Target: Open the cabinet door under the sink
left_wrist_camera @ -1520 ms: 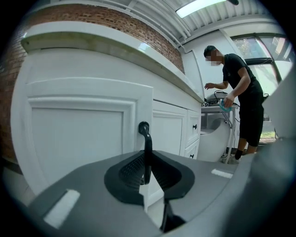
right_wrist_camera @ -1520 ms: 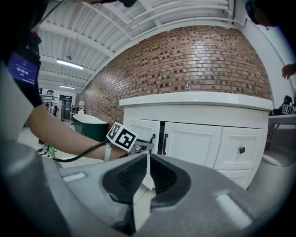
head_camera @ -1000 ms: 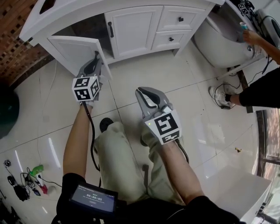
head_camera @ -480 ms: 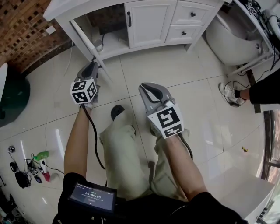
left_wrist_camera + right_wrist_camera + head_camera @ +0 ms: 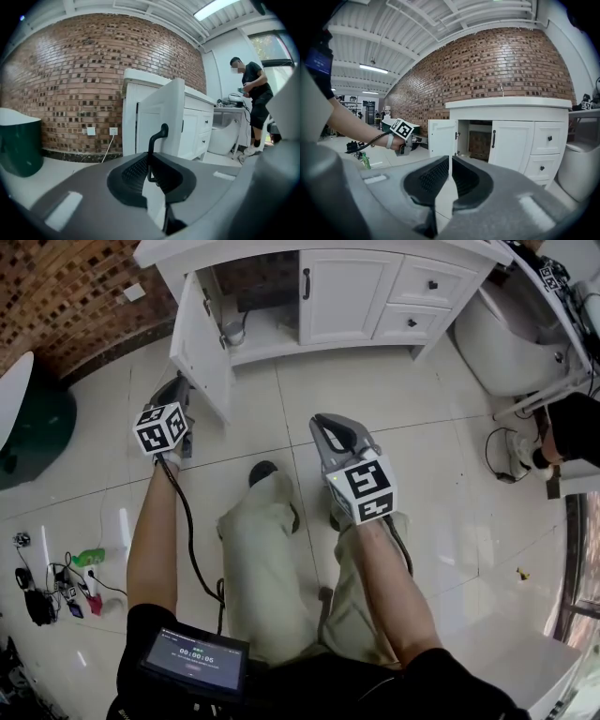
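The white cabinet under the sink has its left door swung wide open, so the pipes inside show. My left gripper is at the door's outer side, near its free edge. In the left gripper view the door's black bar handle rises out of the narrow gap of my left gripper. Its jaws are closing with the bar between them. My right gripper hangs over the floor tiles, apart from the cabinet, shut on nothing. From the right gripper view the open door stands beside my left gripper.
A toilet stands right of the cabinet, with another person beyond it. A dark green bin sits by the brick wall at left. Cables and small items lie on the floor. My knees are below the grippers.
The left door has swung from partly open to wide open. My left gripper has moved left with it. The right gripper has shifted only a little.
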A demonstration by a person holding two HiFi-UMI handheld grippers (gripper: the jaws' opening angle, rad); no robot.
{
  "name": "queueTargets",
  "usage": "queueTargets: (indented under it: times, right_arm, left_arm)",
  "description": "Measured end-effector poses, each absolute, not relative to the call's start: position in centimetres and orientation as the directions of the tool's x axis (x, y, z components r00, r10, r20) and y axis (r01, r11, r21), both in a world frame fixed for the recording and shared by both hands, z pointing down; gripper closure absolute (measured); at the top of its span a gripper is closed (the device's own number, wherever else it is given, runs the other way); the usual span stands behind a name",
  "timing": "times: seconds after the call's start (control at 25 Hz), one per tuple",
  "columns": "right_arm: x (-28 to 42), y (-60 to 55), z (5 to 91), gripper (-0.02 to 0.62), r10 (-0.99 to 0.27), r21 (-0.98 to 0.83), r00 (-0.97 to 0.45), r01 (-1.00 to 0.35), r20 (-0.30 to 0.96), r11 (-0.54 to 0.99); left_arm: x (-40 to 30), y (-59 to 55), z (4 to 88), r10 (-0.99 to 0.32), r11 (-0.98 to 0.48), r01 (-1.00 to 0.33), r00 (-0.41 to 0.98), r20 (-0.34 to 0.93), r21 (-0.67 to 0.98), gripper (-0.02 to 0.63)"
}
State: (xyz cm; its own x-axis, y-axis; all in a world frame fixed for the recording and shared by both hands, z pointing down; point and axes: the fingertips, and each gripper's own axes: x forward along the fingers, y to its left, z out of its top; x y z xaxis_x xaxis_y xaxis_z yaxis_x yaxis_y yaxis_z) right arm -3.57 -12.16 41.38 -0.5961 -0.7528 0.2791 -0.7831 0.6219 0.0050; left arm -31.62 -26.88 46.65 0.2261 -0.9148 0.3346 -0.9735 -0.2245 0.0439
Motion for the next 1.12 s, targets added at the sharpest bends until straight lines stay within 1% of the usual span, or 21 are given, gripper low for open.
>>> queueTargets:
  times: [0.08, 0.2, 0.28, 0.4, 0.52, 0.68, 0.84, 1.0, 1.12]
  right_arm:
    - [-3.8, -12.3, 41.3, 0.587, -0.754, 0.005, -0.594, -0.784, 0.28, 0.62]
    - [-4.0, -12.2, 40.9, 0.586, -0.764, 0.009, -0.591, -0.79, 0.259, 0.613]
    - [-3.7, -11.6, 39.8, 0.587, -0.774, 0.028, -0.595, -0.789, 0.219, 0.614]
    - [-3.0, -10.1, 36.6, 0.588, -0.786, 0.092, -0.601, -0.783, 0.142, 0.615]
    - [-1.4, -7.7, 34.5, 0.603, -0.798, 0.099, -0.593, -0.792, 0.11, 0.603]
    - [0.7, -3.6, 33.7, 0.603, -0.805, 0.053, -0.58, -0.806, 0.123, 0.589]
    - [1.6, 0.9, 33.2, 0.603, -0.794, 0.047, -0.591, -0.797, 0.146, 0.602]
    - [1.0, 4.5, 34.5, 0.603, -0.759, 0.031, -0.624, -0.768, 0.189, 0.639]
    - [1.0, 5.7, 35.9, 0.603, -0.746, -0.004, -0.634, -0.762, 0.202, 0.647]
  left_arm:
    - [-31.1, -26.9, 46.6, -0.906, -0.242, -0.97, 0.232, 0.355, 0.018, 0.567]
    - [-31.1, -26.3, 46.4, -0.913, -0.213, -0.977, 0.197, 0.356, -0.005, 0.565]
    - [-31.0, -24.8, 45.9, -0.917, -0.208, -0.978, 0.198, 0.347, 0.009, 0.59]
    - [-29.8, -21.2, 42.9, -0.922, -0.247, -0.965, 0.261, 0.286, 0.085, 0.589]
    - [-26.2, -16.7, 38.3, -0.907, -0.345, -0.928, 0.368, 0.206, 0.137, 0.591]
    - [-19.3, -10.5, 34.0, -0.854, -0.479, -0.863, 0.5, 0.143, 0.158, 0.591]
    - [-14.1, -4.2, 32.5, -0.79, -0.571, -0.789, 0.603, 0.112, 0.227, 0.591]
    - [-11.2, 1.3, 33.5, -0.751, -0.619, -0.759, 0.647, 0.132, 0.201, 0.591]
    - [-10.5, 3.3, 35.1, -0.751, -0.613, -0.762, 0.644, 0.148, 0.21, 0.591]
